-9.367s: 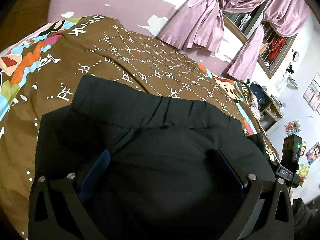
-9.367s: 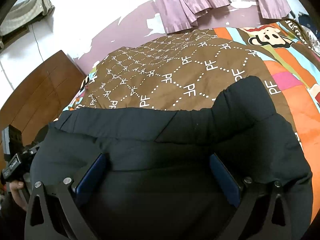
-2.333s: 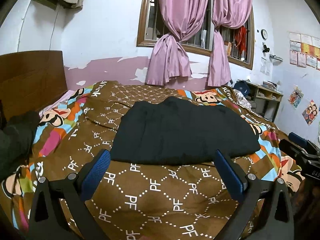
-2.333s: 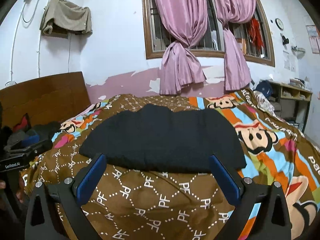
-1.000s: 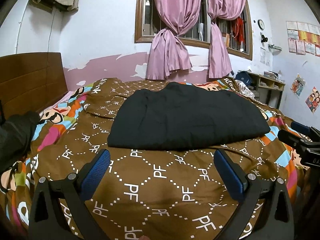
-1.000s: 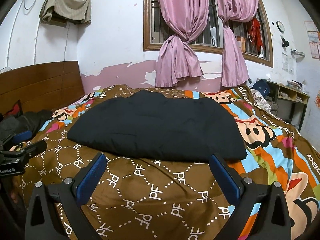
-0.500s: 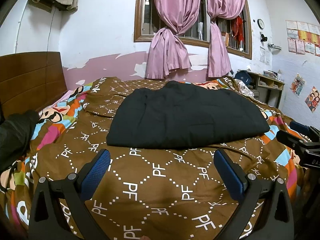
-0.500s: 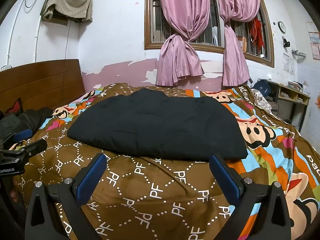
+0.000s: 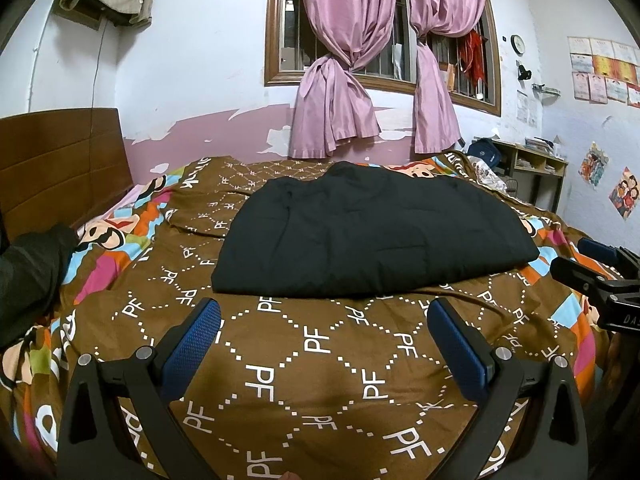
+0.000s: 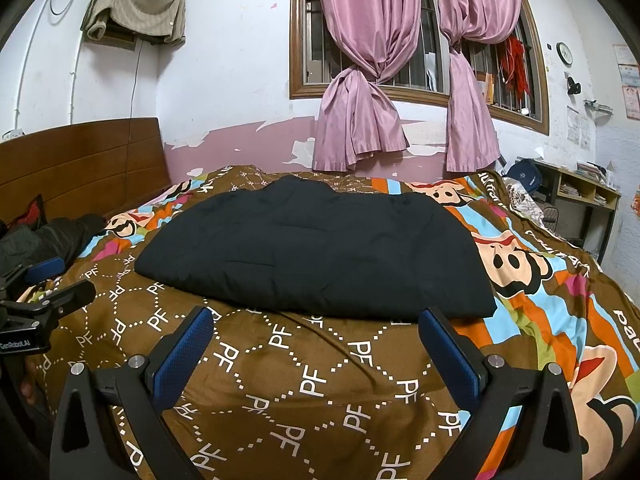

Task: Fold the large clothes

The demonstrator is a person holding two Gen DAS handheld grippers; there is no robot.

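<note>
A dark padded garment (image 9: pixel 372 232) lies folded into a flat rectangle in the middle of the bed, seen also in the right wrist view (image 10: pixel 320 248). My left gripper (image 9: pixel 324 320) hovers open over the brown bedspread (image 9: pixel 320 360), short of the garment's near edge, nothing between its blue pads. My right gripper (image 10: pixel 316 328) is open too, held back from the garment and empty. Each view shows the other gripper at its side: the right gripper (image 9: pixel 596 272) at the right edge, the left gripper (image 10: pixel 44 284) at the left edge.
Another dark garment (image 9: pixel 32 268) is heaped at the bed's left by the wooden headboard (image 9: pixel 60 160). Pink curtains (image 9: pixel 352 80) hang at the barred window behind. A desk with shelves (image 9: pixel 532 168) stands at the right wall.
Over the last second almost nothing moved; both grippers stay open and back from the folded garment. Earlier they were right over the garment, then pulled away toward the bed's near side.
</note>
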